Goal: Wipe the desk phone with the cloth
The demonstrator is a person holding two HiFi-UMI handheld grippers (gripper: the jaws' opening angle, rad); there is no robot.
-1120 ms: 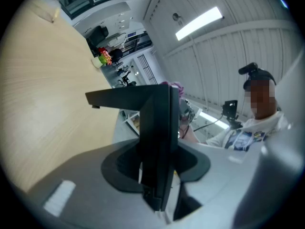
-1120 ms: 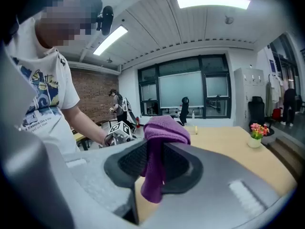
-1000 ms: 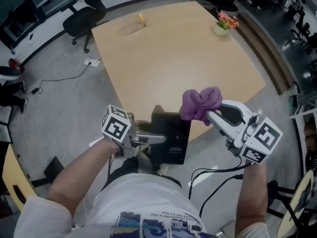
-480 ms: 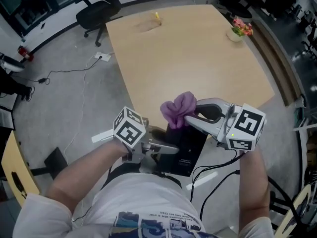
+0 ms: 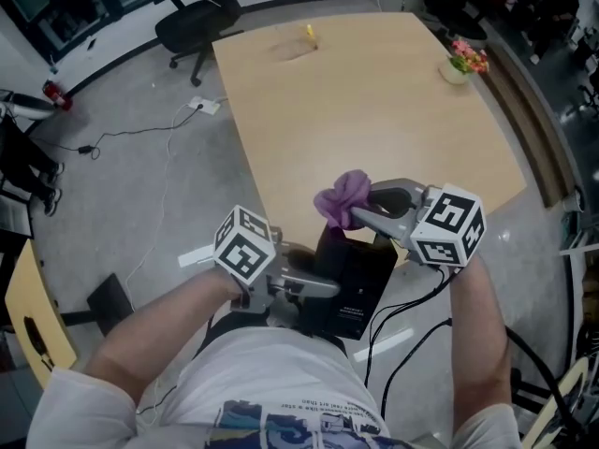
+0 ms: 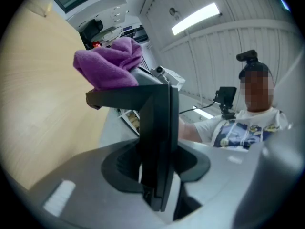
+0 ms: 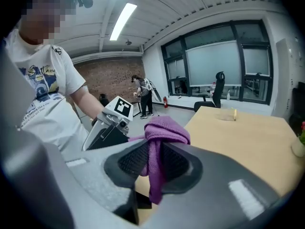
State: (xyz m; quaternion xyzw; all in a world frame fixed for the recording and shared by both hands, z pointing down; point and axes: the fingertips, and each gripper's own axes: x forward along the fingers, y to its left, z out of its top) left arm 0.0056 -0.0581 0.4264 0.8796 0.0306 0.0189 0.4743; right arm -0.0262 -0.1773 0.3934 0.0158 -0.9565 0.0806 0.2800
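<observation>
Gripping, with the left tool (image 5: 314,285) closed partway, the black slab-shaped plastic desk phone (image 5: 357,277) by its thin edge, just off the near edge of the pale wooden bench (image 5: 374,110). Pinching, with the right tool (image 5: 363,211) closed tight, the soft purple cloth (image 5: 341,195), bunched against the phone's top. Phone probably rigid, smooth, fairly light, apt to pivot: best clamped across the body. Cloth limp: best pinched mid-bunch.

Desk phone (image 5: 354,274): black, stood edge-on, clamped in left gripper (image 5: 316,286) at table (image 5: 374,92) near edge. Cloth (image 5: 341,197): purple, bunched, pinched in right gripper (image 5: 363,216), sat at phone's upper end.
</observation>
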